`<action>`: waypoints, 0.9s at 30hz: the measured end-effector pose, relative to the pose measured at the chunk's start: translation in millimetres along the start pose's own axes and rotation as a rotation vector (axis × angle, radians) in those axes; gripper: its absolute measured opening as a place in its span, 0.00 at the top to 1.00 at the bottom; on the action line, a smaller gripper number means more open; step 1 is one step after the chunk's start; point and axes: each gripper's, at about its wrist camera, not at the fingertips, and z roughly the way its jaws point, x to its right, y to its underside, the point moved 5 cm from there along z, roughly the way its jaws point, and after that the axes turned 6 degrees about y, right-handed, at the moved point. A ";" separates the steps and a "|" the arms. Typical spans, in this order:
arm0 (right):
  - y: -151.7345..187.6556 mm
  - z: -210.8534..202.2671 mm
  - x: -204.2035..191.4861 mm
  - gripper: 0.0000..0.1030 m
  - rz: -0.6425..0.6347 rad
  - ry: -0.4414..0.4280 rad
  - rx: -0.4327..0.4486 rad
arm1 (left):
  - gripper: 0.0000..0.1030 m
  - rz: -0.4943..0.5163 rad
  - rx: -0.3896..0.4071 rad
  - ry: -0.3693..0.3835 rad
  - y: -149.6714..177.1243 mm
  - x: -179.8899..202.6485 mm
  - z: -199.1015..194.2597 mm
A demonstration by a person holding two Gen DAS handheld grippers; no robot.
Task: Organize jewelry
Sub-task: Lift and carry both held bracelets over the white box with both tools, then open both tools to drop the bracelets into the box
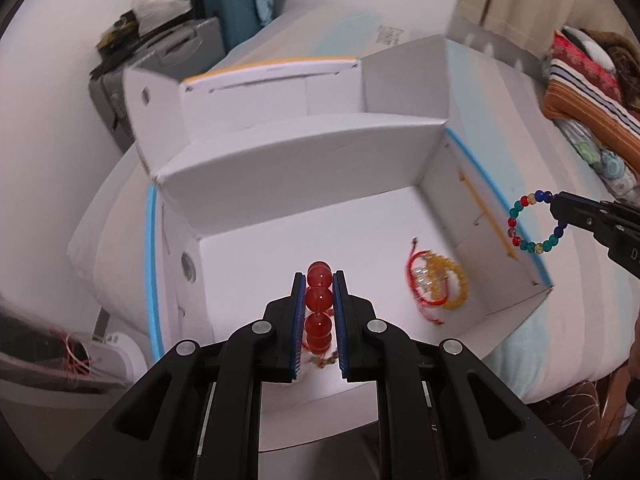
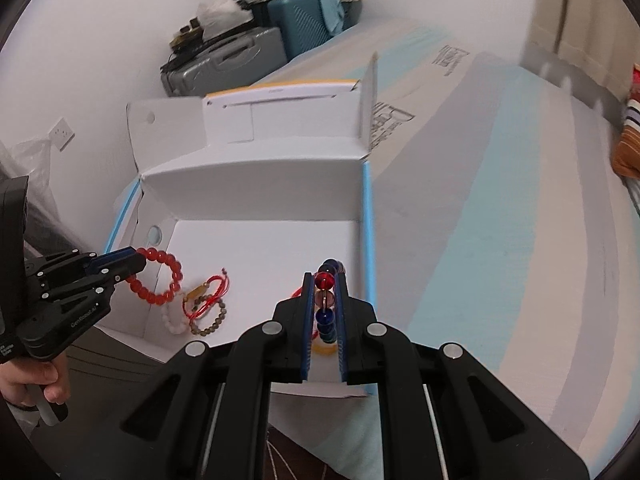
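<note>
My left gripper is shut on a red bead bracelet and holds it above the floor of an open white cardboard box. The right wrist view shows that gripper at the box's left wall with the red bracelet hanging from it. My right gripper is shut on a multicoloured bead bracelet near the box's right wall. It shows in the left wrist view with the bracelet hanging over the right rim. A yellow bead bracelet and red cord bracelet lie inside the box.
The box sits on a bed with a pale blue and grey striped sheet. More bracelets lie on the box floor. Suitcases stand by the wall behind. Folded striped blankets lie at the right.
</note>
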 end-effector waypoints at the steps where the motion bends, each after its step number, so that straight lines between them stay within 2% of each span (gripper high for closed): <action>1: 1.5 5.6 -4.2 0.91 -0.007 -0.001 -0.010 | 0.88 -0.008 -0.007 -0.007 2.5 -4.2 2.5; 7: 7.3 29.2 -21.5 0.91 -0.025 -0.002 -0.050 | 0.88 -0.078 -0.051 -0.021 16.4 -29.9 20.8; 17: 10.4 59.7 -38.2 0.90 -0.032 0.020 -0.096 | 0.87 -0.135 -0.088 -0.045 25.2 -51.7 38.3; 21: 12.8 63.2 -44.6 0.89 -0.039 0.036 -0.090 | 0.85 -0.142 -0.068 -0.078 24.7 -56.7 35.9; 23: 13.2 63.1 -47.8 0.88 -0.035 0.033 -0.091 | 0.80 -0.152 -0.065 -0.087 25.2 -57.7 33.9; 24: 13.0 61.6 -48.5 0.84 -0.031 0.031 -0.087 | 0.73 -0.156 -0.060 -0.086 25.4 -57.9 32.6; 27: 12.4 50.6 -50.3 0.57 -0.021 0.033 -0.036 | 0.58 -0.150 -0.022 -0.106 25.0 -55.8 23.3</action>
